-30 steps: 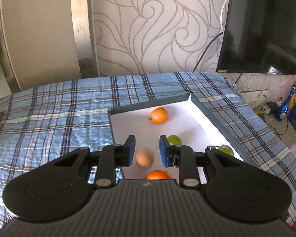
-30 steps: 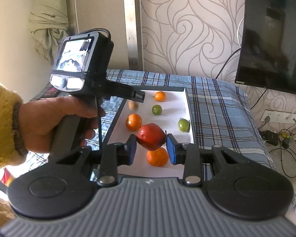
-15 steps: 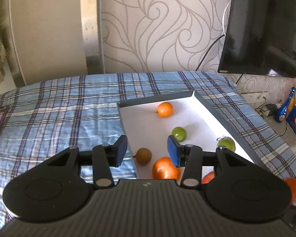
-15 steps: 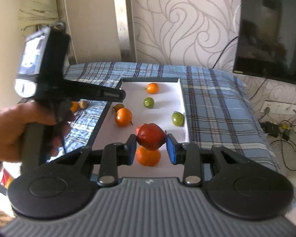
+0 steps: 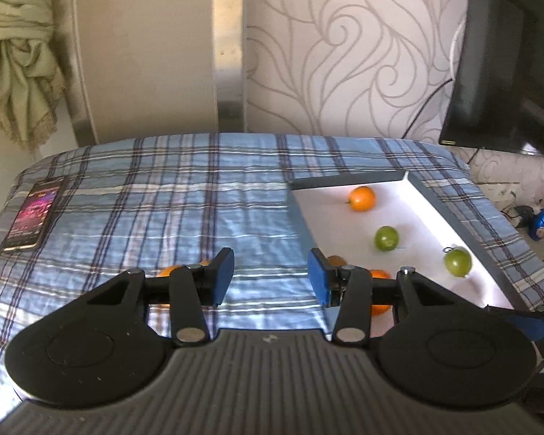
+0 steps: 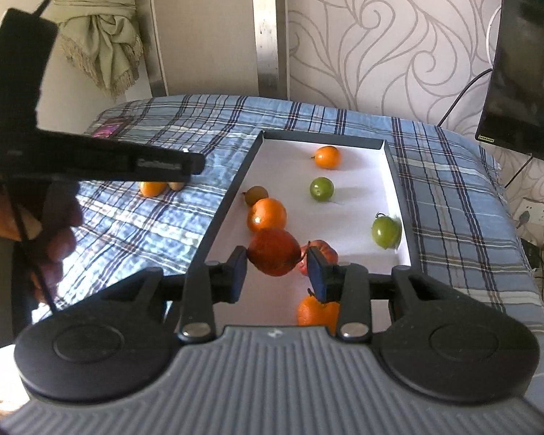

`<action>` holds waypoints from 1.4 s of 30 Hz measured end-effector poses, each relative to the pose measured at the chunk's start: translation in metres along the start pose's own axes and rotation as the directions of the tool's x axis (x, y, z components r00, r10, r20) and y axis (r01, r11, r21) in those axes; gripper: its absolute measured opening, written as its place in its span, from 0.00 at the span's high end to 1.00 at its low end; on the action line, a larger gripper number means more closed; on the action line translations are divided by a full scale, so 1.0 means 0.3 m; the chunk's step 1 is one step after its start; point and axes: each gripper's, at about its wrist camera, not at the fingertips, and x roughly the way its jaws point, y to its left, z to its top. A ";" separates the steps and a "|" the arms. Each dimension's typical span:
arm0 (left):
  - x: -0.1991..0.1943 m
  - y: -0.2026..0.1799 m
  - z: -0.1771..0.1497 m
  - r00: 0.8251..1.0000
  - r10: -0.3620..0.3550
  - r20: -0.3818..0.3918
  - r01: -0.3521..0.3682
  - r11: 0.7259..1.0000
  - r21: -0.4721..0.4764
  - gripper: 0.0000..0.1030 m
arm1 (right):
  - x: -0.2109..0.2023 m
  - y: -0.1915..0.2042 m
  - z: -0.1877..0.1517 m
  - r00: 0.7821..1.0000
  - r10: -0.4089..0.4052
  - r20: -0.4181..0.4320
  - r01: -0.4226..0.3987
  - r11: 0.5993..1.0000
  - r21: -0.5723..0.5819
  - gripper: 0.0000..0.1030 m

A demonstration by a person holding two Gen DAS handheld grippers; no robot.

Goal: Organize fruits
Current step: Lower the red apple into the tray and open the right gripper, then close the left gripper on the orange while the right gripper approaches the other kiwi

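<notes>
1. The right gripper (image 6: 275, 272) hangs over the near end of the white tray (image 6: 390, 166), with the red fruit (image 6: 275, 252) between its pads. The fruit looks blurred, and a sliver of gap shows at the right pad, so I cannot tell whether it is clamped or just let go.
2. The left gripper (image 5: 270, 275) is spread wide and empty above the plaid cloth (image 5: 185, 195), to the left of the tray.
3. Already lying in the tray are 3 oranges, 2 green fruits, a small brown fruit (image 6: 256, 195) and a second reddish fruit (image 6: 321, 250) just behind the right pad.
4. A loose orange (image 6: 152, 188) and a small brown piece touching it lie on the cloth outside the tray, near the left gripper's tip; these look like the next to collect.
5. Handling, as a judgement: the red fruit seems round, smooth and firm, light enough for 1 gripper, but apt to roll and slip. Take it across its widest middle, with gentle pressure, and set it low onto bare tray floor.
</notes>
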 end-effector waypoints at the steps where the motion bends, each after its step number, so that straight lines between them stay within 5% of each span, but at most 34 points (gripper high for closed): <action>1: -0.002 0.008 -0.002 1.000 0.003 -0.001 -0.003 1.000 -0.003 0.51 | 0.000 0.001 -0.001 1.000 -0.004 0.001 0.004 1.000 0.003 0.62; 5: -0.004 0.025 -0.004 1.000 0.005 -0.004 -0.005 1.000 -0.008 0.51 | -0.016 0.008 0.001 1.000 -0.019 0.022 0.019 1.000 0.012 0.53; 20: -0.013 0.112 -0.033 0.999 -0.014 -0.035 0.014 1.000 -0.008 0.51 | -0.043 0.103 0.024 0.997 -0.040 0.059 0.039 0.999 0.029 0.53; 34: 0.041 0.357 -0.057 0.997 -0.014 -0.079 0.014 1.000 0.000 0.51 | 0.040 0.307 0.071 0.999 -0.006 0.045 0.005 1.000 0.023 0.54; 42: 0.119 0.383 -0.049 0.986 -0.139 -0.091 0.143 0.989 0.040 0.51 | 0.105 0.354 0.084 0.999 -0.053 0.010 0.052 0.997 0.058 0.54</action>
